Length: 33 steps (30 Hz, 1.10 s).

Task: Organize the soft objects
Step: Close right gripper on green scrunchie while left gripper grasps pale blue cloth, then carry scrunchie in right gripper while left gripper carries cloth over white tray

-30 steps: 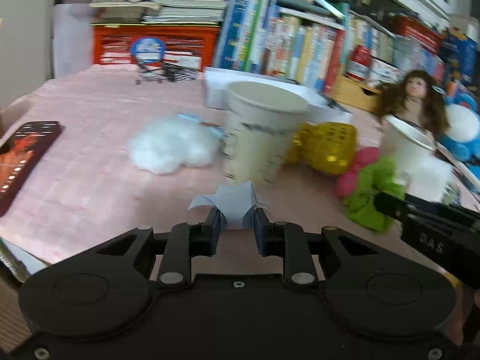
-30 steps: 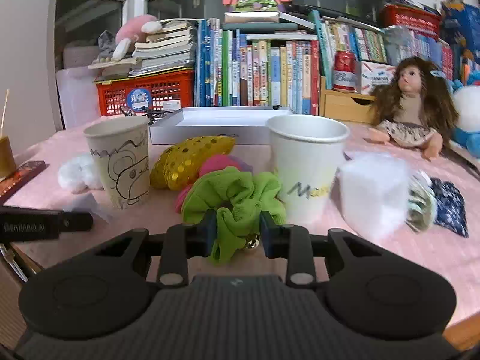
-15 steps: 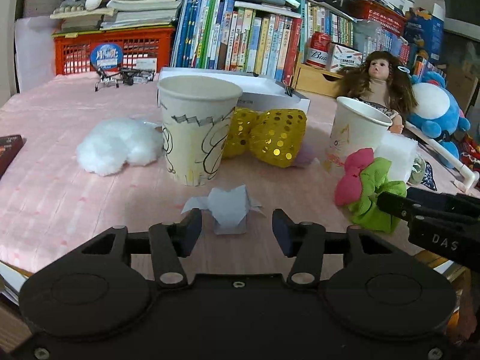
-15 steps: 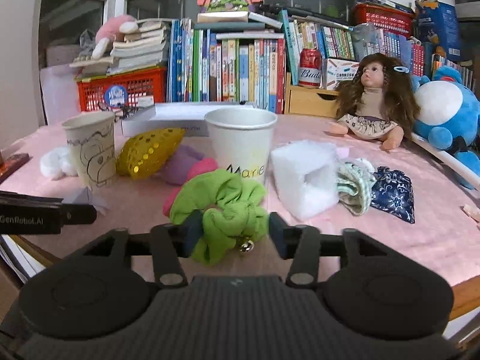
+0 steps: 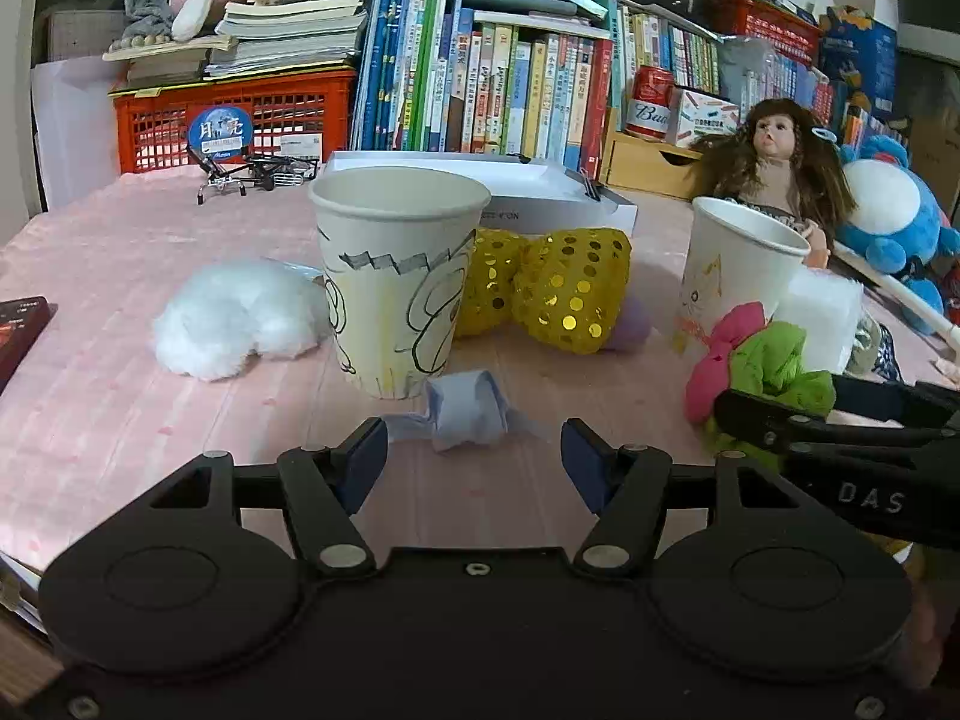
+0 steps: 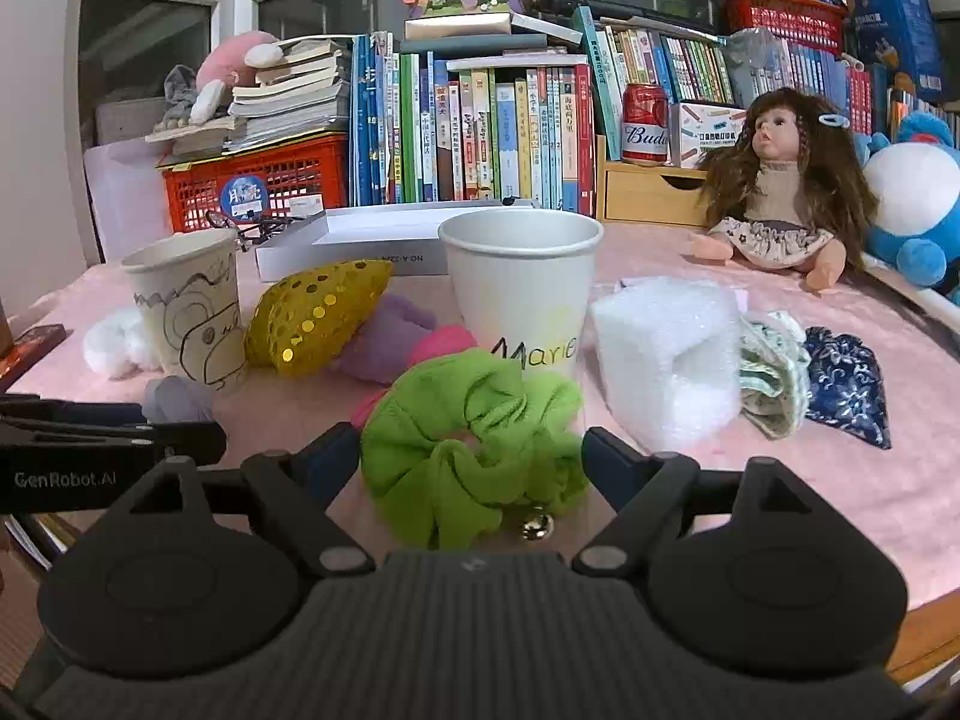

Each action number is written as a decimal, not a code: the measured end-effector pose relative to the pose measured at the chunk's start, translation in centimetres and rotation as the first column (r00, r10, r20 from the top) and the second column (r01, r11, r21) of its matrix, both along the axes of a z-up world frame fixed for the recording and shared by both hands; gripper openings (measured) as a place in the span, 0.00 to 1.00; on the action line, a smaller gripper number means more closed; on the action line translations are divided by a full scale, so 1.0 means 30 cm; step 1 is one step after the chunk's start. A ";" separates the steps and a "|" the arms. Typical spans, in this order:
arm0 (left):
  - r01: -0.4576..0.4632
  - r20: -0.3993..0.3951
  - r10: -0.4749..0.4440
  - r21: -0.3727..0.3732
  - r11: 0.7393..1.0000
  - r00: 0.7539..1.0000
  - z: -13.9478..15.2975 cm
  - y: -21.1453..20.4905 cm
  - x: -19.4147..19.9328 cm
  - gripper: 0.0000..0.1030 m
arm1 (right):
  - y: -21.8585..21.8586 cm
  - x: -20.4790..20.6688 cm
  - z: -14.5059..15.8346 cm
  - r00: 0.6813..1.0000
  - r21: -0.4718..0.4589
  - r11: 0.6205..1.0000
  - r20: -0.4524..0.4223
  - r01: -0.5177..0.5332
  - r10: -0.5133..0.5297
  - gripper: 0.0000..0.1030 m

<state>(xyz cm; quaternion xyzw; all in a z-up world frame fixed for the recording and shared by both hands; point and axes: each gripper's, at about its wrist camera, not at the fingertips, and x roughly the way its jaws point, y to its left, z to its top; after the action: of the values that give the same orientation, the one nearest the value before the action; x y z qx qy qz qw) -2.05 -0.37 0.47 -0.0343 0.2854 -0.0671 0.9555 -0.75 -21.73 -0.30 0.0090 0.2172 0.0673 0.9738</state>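
My left gripper (image 5: 474, 456) is open; a small pale blue cloth piece (image 5: 465, 411) lies on the pink tablecloth just ahead of its fingertips, in front of a drawn-on paper cup (image 5: 396, 282). My right gripper (image 6: 471, 459) is open with a green scrunchie (image 6: 468, 438) lying between its fingers, in front of a white paper cup (image 6: 522, 294) marked "Marie". The scrunchie also shows in the left wrist view (image 5: 780, 366), beside a pink scrunchie (image 5: 720, 354).
A white fluffy ball (image 5: 234, 318), a yellow sequin bow (image 5: 552, 288), a white foam block (image 6: 666, 354), a folded patterned cloth (image 6: 774, 378) and a blue pouch (image 6: 846, 384) lie around the cups. A doll (image 6: 780, 192), a white box (image 5: 540, 198) and books stand behind.
Both grippers have opened and pulled back. The left let go of the pale blue cloth piece and the right let go of the green scrunchie; both now lie on the table.
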 end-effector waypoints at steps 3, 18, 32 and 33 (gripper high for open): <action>-0.011 0.010 0.011 0.007 1.000 1.000 0.000 0.002 0.008 0.63 | 0.012 0.009 -0.004 1.000 -0.008 1.000 0.003 0.004 -0.004 0.87; -0.039 0.048 0.037 0.047 0.998 0.998 -0.003 -0.010 0.056 0.75 | 0.024 0.029 -0.018 0.999 -0.027 0.999 0.014 0.037 -0.037 0.90; 0.026 0.002 -0.026 0.009 1.000 1.000 -0.012 -0.021 0.052 0.24 | 0.018 0.020 -0.026 1.000 0.004 1.000 -0.018 0.013 -0.013 0.42; 0.032 0.003 -0.032 0.008 0.999 0.999 -0.006 -0.023 0.046 0.24 | 0.015 0.019 -0.022 1.000 0.010 1.000 -0.021 0.011 -0.011 0.40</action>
<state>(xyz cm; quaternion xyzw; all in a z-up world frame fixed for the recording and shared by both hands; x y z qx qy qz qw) -0.68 -1.07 0.29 -0.0258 0.2848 -0.0813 0.9548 -0.18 -21.28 -0.96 0.0157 0.2271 0.0629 0.9717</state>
